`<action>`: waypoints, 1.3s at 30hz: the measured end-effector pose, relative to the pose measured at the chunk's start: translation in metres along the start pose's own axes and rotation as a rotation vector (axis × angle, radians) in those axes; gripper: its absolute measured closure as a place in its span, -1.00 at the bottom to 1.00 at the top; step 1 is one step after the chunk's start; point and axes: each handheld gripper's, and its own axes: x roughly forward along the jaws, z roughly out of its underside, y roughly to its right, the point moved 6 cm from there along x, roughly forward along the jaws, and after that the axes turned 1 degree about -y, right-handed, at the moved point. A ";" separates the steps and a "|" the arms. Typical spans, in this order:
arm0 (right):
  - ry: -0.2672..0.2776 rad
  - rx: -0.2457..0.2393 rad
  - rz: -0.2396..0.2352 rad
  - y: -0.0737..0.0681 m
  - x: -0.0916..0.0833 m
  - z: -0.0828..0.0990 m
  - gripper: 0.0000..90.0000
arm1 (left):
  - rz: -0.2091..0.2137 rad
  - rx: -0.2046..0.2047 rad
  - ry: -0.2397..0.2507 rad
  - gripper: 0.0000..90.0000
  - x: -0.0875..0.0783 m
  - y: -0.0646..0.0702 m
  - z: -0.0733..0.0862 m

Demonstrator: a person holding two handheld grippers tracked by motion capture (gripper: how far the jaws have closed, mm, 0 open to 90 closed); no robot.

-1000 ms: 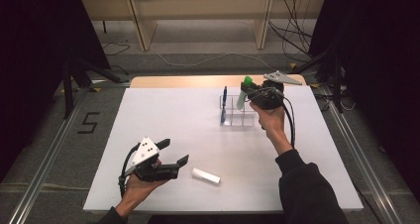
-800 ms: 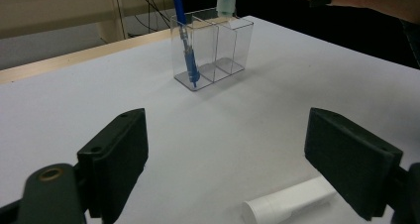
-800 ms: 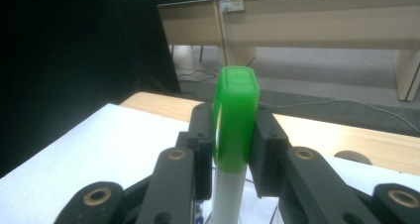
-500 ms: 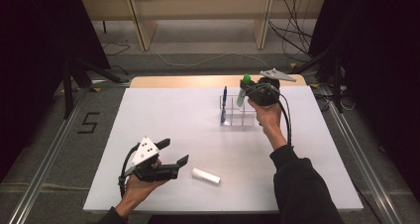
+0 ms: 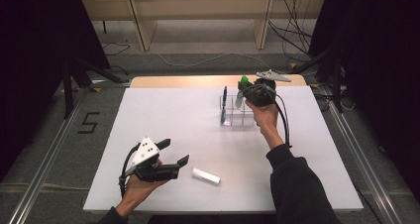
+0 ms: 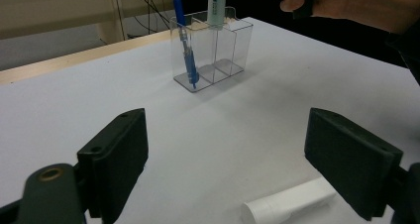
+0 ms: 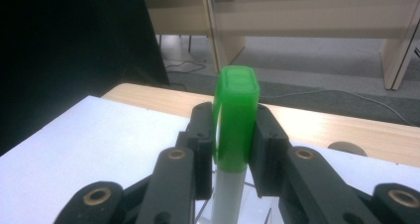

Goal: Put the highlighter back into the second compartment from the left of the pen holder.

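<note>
Slightly shifted, green-capped marker (image 5: 239, 91) enters organizer (image 5: 237, 118) beside blue pen (image 5: 224, 104).

Two pens (image 5: 224, 104), one holder (image 5: 237, 118), one tube (image 5: 206, 176)

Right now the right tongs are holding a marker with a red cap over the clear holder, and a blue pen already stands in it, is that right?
Not quite: the cap is green, not red, as the right gripper view shows. The right tongs are holding a marker with a green cap over the clear holder, and a blue pen already stands in it.
</note>
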 end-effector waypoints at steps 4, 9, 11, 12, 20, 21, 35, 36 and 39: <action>-0.008 -0.007 0.006 0.000 0.003 0.002 0.66 | 0.003 0.001 -0.001 -0.64 0.000 0.000 0.000; -0.037 -0.011 0.010 0.001 0.008 0.008 0.66 | 0.004 -0.002 -0.002 -0.64 0.001 0.000 0.001; -0.045 -0.011 0.011 0.001 0.010 0.009 0.66 | 0.006 -0.006 -0.002 -0.63 0.001 0.000 0.001; -0.048 -0.011 0.011 0.001 0.010 0.010 0.66 | 0.006 -0.006 -0.002 -0.63 0.001 0.000 0.001; -0.100 0.017 -0.003 0.000 0.011 0.015 0.10 | 0.006 -0.005 -0.003 -0.64 0.001 0.000 0.000; -0.093 0.020 -0.002 0.000 0.009 0.014 0.03 | 0.005 -0.005 -0.004 -0.64 0.001 0.000 0.000; -0.095 -0.112 -0.106 -0.028 -0.037 0.004 -0.39 | 0.004 -0.015 0.002 -0.64 0.000 -0.001 0.000; -0.101 -0.127 -0.117 -0.032 -0.040 0.006 -0.40 | 0.003 -0.015 0.002 -0.63 0.000 -0.001 0.000; -0.127 -0.170 -0.149 -0.042 -0.050 0.012 -0.41 | -0.005 -0.017 0.001 -0.64 0.000 -0.002 0.000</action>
